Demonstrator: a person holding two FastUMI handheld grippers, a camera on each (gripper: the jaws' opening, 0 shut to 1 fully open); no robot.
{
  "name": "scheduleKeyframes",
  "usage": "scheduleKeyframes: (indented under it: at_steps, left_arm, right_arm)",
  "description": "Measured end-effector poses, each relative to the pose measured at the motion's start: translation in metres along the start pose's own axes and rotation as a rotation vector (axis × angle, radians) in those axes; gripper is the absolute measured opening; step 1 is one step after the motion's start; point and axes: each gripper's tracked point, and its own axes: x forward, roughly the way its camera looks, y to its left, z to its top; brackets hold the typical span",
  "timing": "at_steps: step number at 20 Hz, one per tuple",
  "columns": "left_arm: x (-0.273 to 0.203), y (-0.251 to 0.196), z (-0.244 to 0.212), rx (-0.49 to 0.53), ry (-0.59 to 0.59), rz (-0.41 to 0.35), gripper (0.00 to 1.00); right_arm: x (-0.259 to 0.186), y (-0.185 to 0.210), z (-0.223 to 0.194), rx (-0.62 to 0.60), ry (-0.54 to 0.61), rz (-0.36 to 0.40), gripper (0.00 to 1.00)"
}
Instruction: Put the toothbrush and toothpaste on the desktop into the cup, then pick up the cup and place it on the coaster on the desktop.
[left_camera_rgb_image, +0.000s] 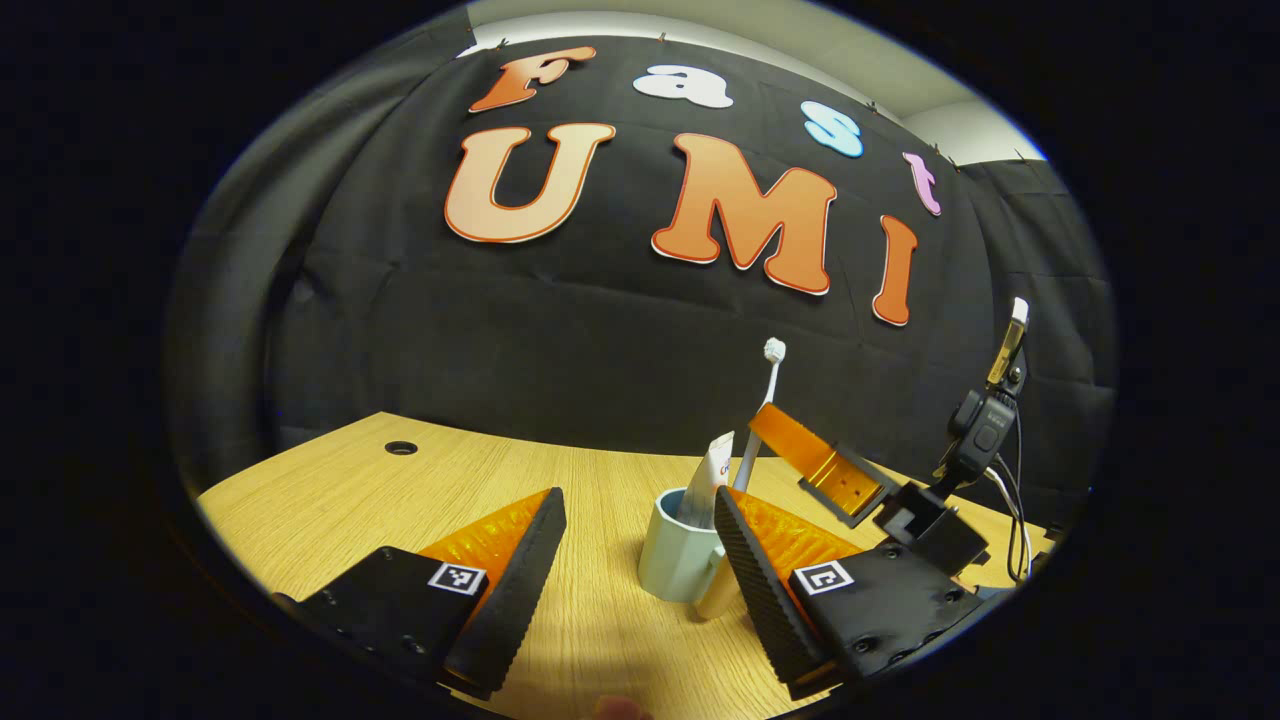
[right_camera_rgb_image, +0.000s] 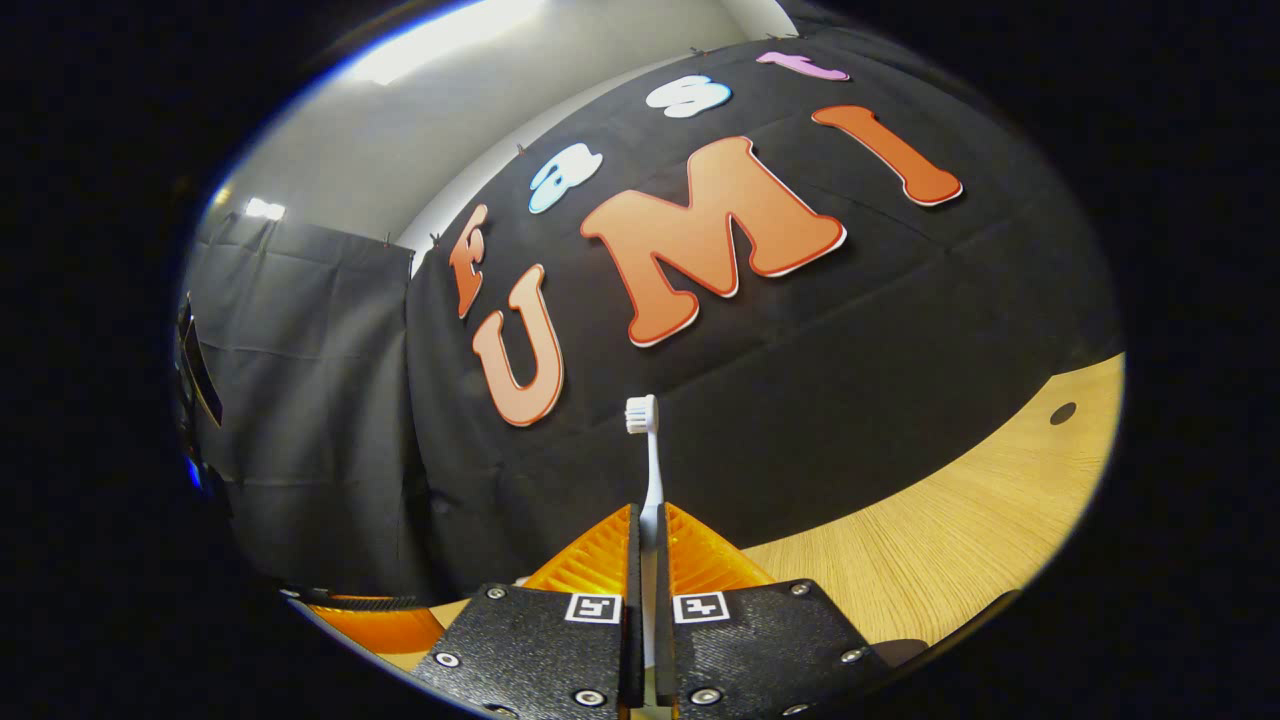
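A pale cup (left_camera_rgb_image: 672, 550) stands on the wooden desk (left_camera_rgb_image: 400, 500) with the toothpaste tube (left_camera_rgb_image: 712, 472) upright inside it. My left gripper (left_camera_rgb_image: 638, 497) is open around the cup, and its right finger (left_camera_rgb_image: 745, 560) is close against the cup's side. The white toothbrush (left_camera_rgb_image: 765, 395) rises bristles up, its lower end hidden behind the tube at the cup's mouth. The right gripper (left_camera_rgb_image: 815, 460) holds it from the right. In the right gripper view, my right gripper (right_camera_rgb_image: 650, 512) is shut on the toothbrush (right_camera_rgb_image: 650, 460), with the bristle head above the fingertips.
A round cable hole (left_camera_rgb_image: 400, 447) sits near the desk's far left edge, also seen as the cable hole (right_camera_rgb_image: 1063, 412) in the right gripper view. The black cloth wall stands close behind the desk (right_camera_rgb_image: 950, 540). Cables hang off the right gripper's body (left_camera_rgb_image: 1015, 500).
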Motion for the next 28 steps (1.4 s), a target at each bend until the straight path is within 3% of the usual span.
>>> scheduleKeyframes:
  at_steps: [7,16,22,25,28]
  left_arm:
    - [0.003,0.004,-0.007,-0.009,0.052,0.050,0.96]
    - [0.004,-0.024,0.027,-0.049,0.135,0.001,0.98]
    - [0.012,-0.039,0.039,-0.066,0.284,-0.023,0.99]
    - [0.017,-0.051,0.042,-0.068,0.378,-0.048,0.99]
    - [0.021,-0.059,0.038,-0.039,0.476,-0.039,1.00]
  right_arm:
    - [-0.011,-0.003,-0.002,-0.039,0.042,-0.009,0.07]
    - [-0.041,-0.003,0.004,-0.033,0.138,0.009,0.10]
    - [-0.073,-0.028,0.025,-0.060,0.220,-0.033,0.31]
    - [-0.090,-0.046,0.049,-0.090,0.215,-0.065,0.53]
    - [-0.111,-0.072,0.075,-0.135,0.193,-0.125,0.69]
